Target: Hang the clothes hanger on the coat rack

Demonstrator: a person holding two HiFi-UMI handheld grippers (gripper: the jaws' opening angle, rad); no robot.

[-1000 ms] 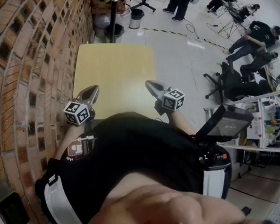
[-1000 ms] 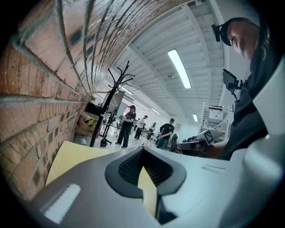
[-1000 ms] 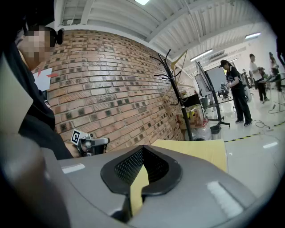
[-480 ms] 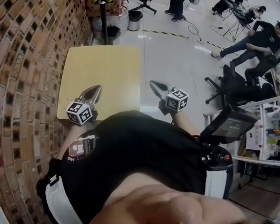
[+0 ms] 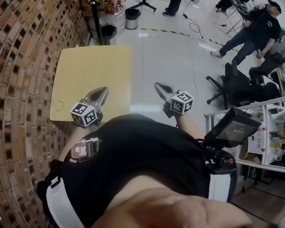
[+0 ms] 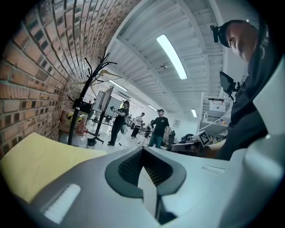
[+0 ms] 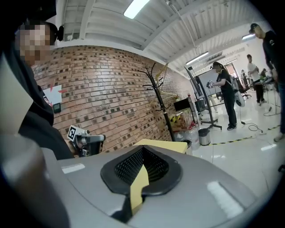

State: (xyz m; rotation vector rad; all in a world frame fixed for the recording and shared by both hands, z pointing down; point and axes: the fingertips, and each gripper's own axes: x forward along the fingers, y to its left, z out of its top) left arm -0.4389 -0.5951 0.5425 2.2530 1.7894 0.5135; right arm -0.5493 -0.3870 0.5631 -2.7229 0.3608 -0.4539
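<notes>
Brick wall [image 5: 19, 70], yellow table [image 5: 89, 71], glossy pale floor [image 5: 163, 61], ceiling strip lights [image 6: 171, 55]

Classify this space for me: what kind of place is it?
Probably a lab or workshop hall, not a home: bare brick wall, glossy floor with striped hazard tape, metal shelving loaded with equipment, and people working in the background.

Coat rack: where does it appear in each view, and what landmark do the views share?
Head view: coat rack pole at top edge, left of centre.
Left gripper view: coat rack upper left, by the brick wall.
Right gripper view: coat rack just above centre.
Shared landmark: yellow table.
</notes>
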